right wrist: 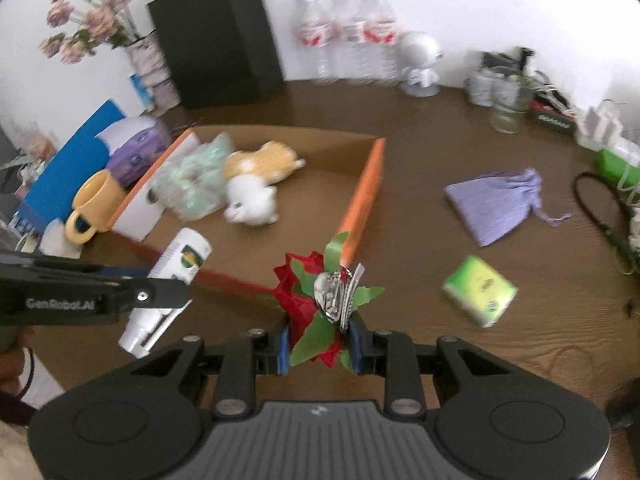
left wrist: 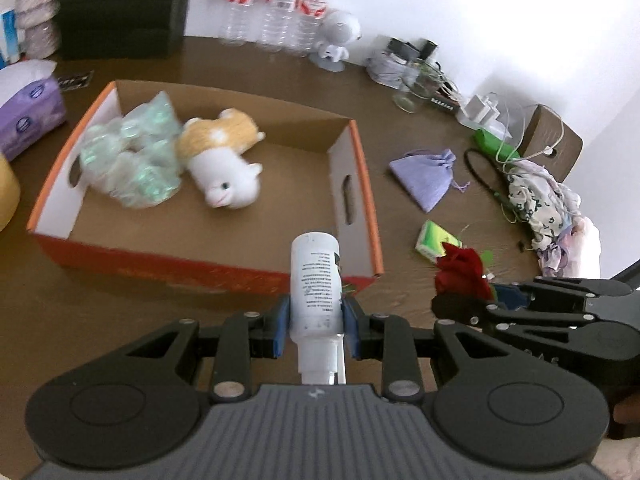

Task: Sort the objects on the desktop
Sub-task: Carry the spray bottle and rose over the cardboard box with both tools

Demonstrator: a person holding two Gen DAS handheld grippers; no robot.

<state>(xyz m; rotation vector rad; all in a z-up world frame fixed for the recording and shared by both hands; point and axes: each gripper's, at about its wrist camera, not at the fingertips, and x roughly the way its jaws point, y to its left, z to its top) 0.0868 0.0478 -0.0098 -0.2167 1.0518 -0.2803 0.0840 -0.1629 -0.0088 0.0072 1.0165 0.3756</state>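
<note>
My left gripper [left wrist: 315, 322] is shut on a white bottle [left wrist: 316, 280] and holds it above the table, just before the near wall of the orange cardboard box [left wrist: 360, 184]. The bottle also shows in the right wrist view [right wrist: 176, 268]. My right gripper [right wrist: 318, 344] is shut on a red and green flower clip [right wrist: 320, 300], to the right of the left gripper; the clip shows in the left wrist view [left wrist: 464, 272]. The box [right wrist: 362, 196] holds a plush cat [left wrist: 224, 160] and a clear plastic bag [left wrist: 128, 152].
On the brown table lie a purple pouch [left wrist: 424, 176], a green packet [left wrist: 434, 240], a black cord [left wrist: 480, 172] and patterned cloth [left wrist: 548, 208]. Water bottles [left wrist: 280, 12], a glass jar [left wrist: 416, 88] and a black bag [right wrist: 216, 36] stand at the back. A yellow mug [right wrist: 96, 208] and tissue pack [right wrist: 136, 148] sit left of the box.
</note>
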